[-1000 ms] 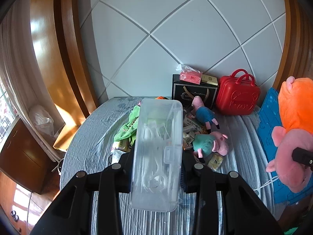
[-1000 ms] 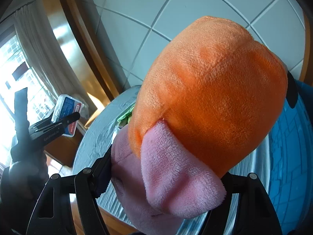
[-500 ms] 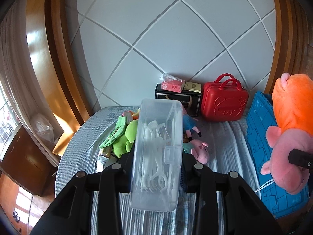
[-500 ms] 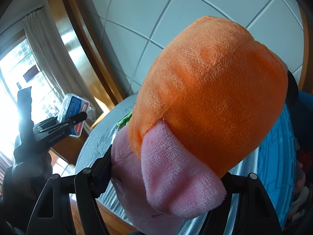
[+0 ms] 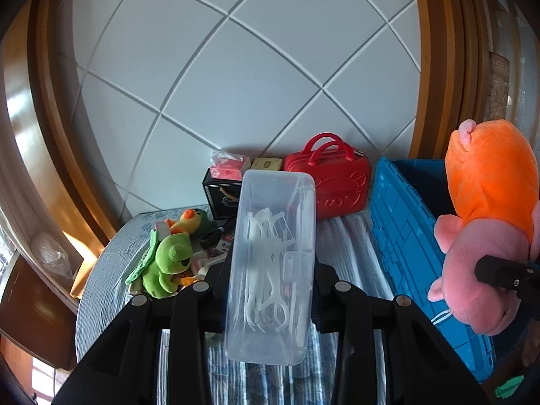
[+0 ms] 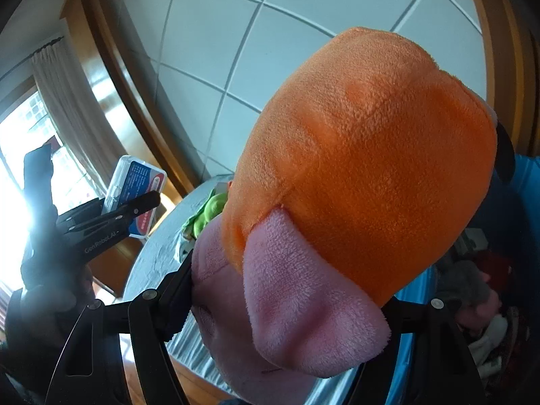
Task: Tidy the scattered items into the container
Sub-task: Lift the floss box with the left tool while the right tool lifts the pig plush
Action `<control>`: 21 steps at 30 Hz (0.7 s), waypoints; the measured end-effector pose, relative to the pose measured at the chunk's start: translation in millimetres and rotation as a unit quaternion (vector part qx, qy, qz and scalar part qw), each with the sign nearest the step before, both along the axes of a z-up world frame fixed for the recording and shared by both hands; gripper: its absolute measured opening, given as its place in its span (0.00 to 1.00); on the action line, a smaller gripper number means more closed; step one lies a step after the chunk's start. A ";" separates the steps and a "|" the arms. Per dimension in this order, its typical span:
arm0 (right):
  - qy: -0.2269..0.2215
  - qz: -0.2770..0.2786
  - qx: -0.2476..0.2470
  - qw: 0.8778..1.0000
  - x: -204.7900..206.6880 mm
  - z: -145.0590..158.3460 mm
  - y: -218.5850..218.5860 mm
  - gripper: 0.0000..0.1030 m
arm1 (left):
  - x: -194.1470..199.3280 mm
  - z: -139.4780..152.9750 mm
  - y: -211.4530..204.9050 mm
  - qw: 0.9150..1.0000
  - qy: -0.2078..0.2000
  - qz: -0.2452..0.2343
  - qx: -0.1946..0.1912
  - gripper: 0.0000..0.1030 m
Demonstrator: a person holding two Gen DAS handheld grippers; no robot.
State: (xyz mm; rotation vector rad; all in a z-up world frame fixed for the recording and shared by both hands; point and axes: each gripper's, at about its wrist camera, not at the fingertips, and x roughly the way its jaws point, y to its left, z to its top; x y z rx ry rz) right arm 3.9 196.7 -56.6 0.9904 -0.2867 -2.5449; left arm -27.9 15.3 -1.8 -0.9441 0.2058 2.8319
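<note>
The blue crate (image 5: 401,233), the container for all this, sits at the right end of the desk (image 5: 341,236), and the right tongs (image 6: 290,300), spread wide around the orange-and-pink plush pig (image 6: 354,175), hang right at its near wall, the nearer of the two. The left tongs (image 5: 270,287), nearly closed on the sides of the clear floss-pick box (image 5: 273,270), whose long axis runs straight ahead, have the crate off to their right. Since a second ago the crate has slid into the left camera's view and the green plush frog (image 5: 165,263) has drifted leftward.
</note>
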 end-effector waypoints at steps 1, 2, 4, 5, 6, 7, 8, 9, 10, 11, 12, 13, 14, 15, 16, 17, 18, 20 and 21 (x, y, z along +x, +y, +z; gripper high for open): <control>0.001 -0.007 -0.002 1.000 4.2 0.2 8.5 0.72 | -0.5 0.9 9.8 1.000 -0.001 -0.007 -0.001 0.33; 0.002 -0.014 -0.004 1.000 9.3 0.4 17.0 0.71 | -2.1 1.2 19.9 1.000 -0.001 -0.013 -0.003 0.33; 0.003 -0.028 -0.006 1.000 15.7 -0.7 33.0 0.72 | -5.5 1.0 39.3 1.000 -0.001 -0.027 -0.007 0.33; 0.002 -0.036 -0.008 0.999 18.7 -2.3 41.3 0.72 | -6.1 1.5 49.0 0.999 -0.001 -0.035 -0.006 0.33; 0.001 -0.043 -0.008 0.999 20.8 -4.2 50.4 0.72 | -6.8 2.6 58.8 0.999 0.000 -0.044 -0.007 0.33; -0.001 -0.051 -0.008 0.999 23.6 -6.5 59.6 0.72 | -7.7 3.4 68.5 0.999 0.002 -0.053 -0.009 0.33; -0.003 -0.058 -0.008 0.998 26.7 -8.1 67.1 0.72 | -9.1 4.0 78.0 0.998 0.002 -0.062 -0.010 0.33; -0.004 -0.065 -0.007 0.998 30.1 -8.2 75.8 0.72 | -10.7 4.8 86.6 0.998 0.002 -0.069 -0.009 0.33; -0.006 -0.072 -0.007 0.997 37.5 -8.1 88.1 0.72 | -12.3 5.9 94.0 0.997 0.002 -0.076 -0.007 0.33; -0.007 -0.080 -0.007 0.997 41.4 -10.0 95.3 0.72 | -13.6 7.2 102.2 0.996 0.002 -0.084 -0.004 0.33; -0.008 -0.089 -0.006 0.996 45.1 -11.2 100.7 0.72 | -15.3 8.3 111.0 0.996 0.002 -0.093 -0.001 0.33; -0.008 -0.098 -0.005 0.995 48.4 -11.7 105.4 0.72 | -16.8 9.2 120.3 0.995 0.001 -0.101 0.000 0.33; -0.008 -0.107 -0.006 0.994 50.2 -11.5 113.0 0.72 | -17.9 10.0 128.8 0.994 0.001 -0.109 0.000 0.33; -0.009 -0.115 -0.008 0.993 47.4 -11.0 125.6 0.72 | -20.1 10.4 139.3 0.993 0.001 -0.119 -0.001 0.33; -0.010 -0.125 -0.009 0.992 49.3 -10.9 135.1 0.72 | -22.7 10.7 149.0 0.992 0.000 -0.128 -0.002 0.33; -0.011 -0.133 -0.009 0.991 50.6 -11.3 143.8 0.72 | -25.6 11.4 158.9 0.991 0.001 -0.136 -0.004 0.33; -0.011 -0.140 -0.007 0.990 48.9 -11.4 148.8 0.72 | -27.1 11.9 168.4 0.989 0.002 -0.145 -0.006 0.33; -0.013 -0.161 -0.002 0.987 51.7 -13.4 161.7 0.72 | -31.5 12.0 187.8 0.987 0.002 -0.163 -0.010 0.33; -0.013 -0.171 0.000 0.985 53.4 -14.1 167.1 0.72 | -33.8 11.9 196.8 0.985 0.000 -0.172 -0.012 0.33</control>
